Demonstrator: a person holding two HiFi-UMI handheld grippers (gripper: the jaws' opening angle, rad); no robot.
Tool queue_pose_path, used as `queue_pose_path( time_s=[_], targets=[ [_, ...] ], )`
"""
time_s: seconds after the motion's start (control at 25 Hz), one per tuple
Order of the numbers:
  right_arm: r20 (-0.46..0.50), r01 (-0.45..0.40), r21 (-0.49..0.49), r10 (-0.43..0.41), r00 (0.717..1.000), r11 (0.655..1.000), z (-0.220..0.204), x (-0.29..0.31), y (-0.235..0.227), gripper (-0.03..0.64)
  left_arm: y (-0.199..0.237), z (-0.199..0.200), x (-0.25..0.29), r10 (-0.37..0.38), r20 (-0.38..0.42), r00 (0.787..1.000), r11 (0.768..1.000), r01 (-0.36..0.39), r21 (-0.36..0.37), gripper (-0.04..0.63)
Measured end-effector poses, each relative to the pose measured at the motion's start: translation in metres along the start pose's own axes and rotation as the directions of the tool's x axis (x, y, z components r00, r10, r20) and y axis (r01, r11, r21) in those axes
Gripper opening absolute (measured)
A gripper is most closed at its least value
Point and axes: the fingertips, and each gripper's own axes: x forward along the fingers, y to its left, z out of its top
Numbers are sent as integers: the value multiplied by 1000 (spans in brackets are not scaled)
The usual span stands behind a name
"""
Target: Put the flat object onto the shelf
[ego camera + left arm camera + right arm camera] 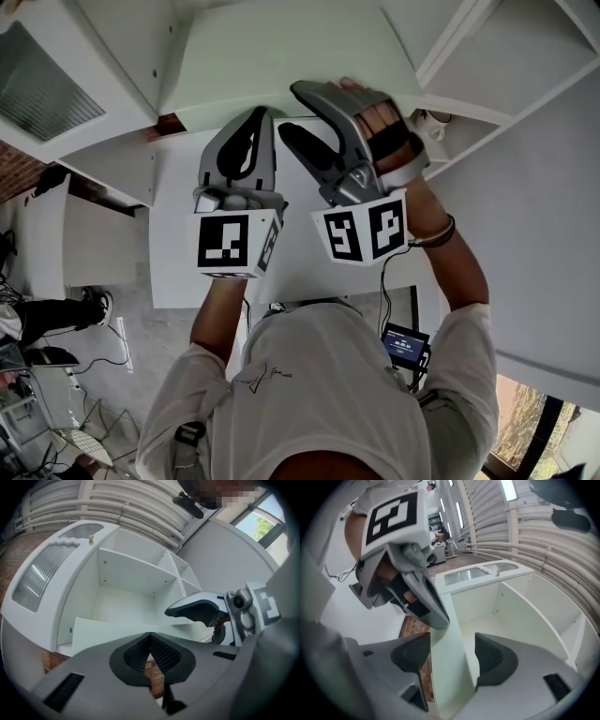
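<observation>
While clamping the near edge of the flat board [108, 630] with the left gripper [150, 638], pads shut tight on it, straddles the same edge just to the right with the right gripper [452, 656], jaws apart. Presses one pad against the board's face; leaves the other seemingly clear. Serves there, by the look of it, as a guide rather than a grip, steadying a wide, thin panel against twisting from a single hold. Has the far part of the board inside the large open compartment of the white shelf [126, 569], near edge toward the person. Cannot tell whether lying flat on the compartment floor. Judged well along: calls next for pushing farther in and lowering. Risks scraping a side wall, or tipping out if released early.
</observation>
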Motion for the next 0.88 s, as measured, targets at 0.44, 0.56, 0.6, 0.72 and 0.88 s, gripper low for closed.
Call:
queue_pose_path(
  time_s=[0.44, 0.56, 0.6, 0.72, 0.88],
  targets=[
    [-112, 176, 280, -150, 982, 944, -60, -42, -15, 80, 7, -2, 5, 9, 2, 1000, 1000, -9, -2, 14],
    [-170, 233, 333, -185, 968, 914, -87, -53, -23, 62, 9, -3, 7, 12, 2, 1000, 1000, -12, 0, 14],
    [-184, 244, 339, -190, 964, 909, -93, -55, -25, 59, 10, -4, 7, 13, 1, 1000, 1000, -13, 1, 14],
    [-201, 254, 342, -194, 960, 905, -102, -57, -27, 49, 10, -4, 9, 13, -2, 1000, 1000, -12, 8, 14],
    [-198, 248, 340, -189, 962, 907, -105, -48, -28, 51, 15, -5, 12, 31, -10, 999, 999, -31, 9, 14]
  ],
)
